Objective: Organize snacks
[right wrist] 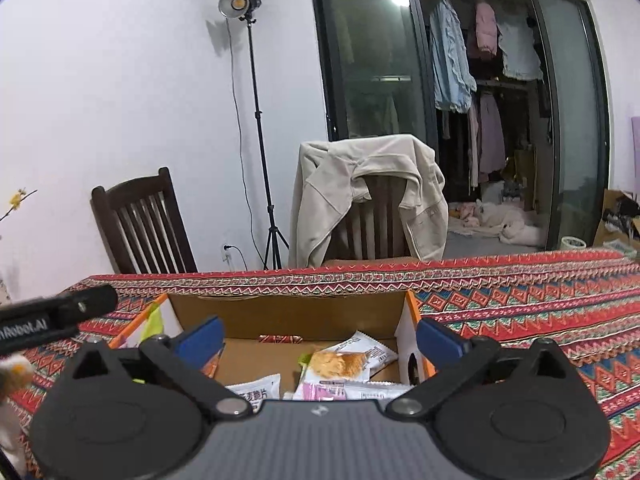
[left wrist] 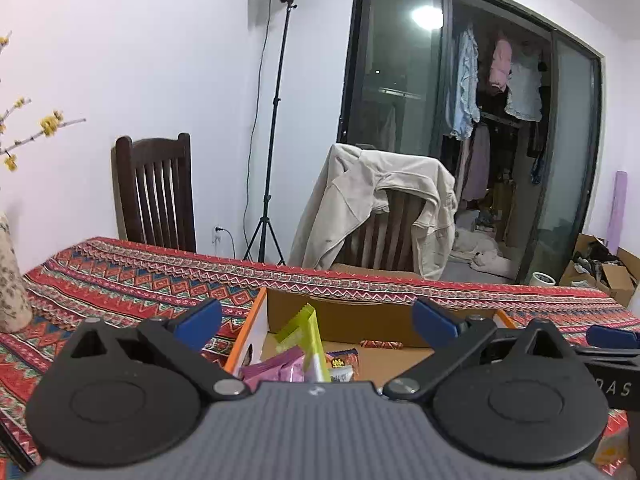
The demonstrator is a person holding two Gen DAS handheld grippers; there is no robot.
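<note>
It was a lived-in home — clothes [right wrist: 452, 64] hung behind sliding glass doors [right wrist: 368, 52], a jacket [right wrist: 328, 196] draped over a dining chair [right wrist: 372, 228].

The surface carries a red patterned woven cloth [right wrist: 520, 304]. Behind its far edge stand two dark wooden slat-back chairs: the left one [right wrist: 140, 228] bare, the right one draped with a beige jacket [right wrist: 360, 196]. Between them, a black tripod light stand [right wrist: 256, 128] with a lit lamp head stands against the plain white wall [right wrist: 120, 80]. At far right, dark-framed sliding glass doors [right wrist: 368, 52] show hanging clothes [right wrist: 452, 64].
</note>
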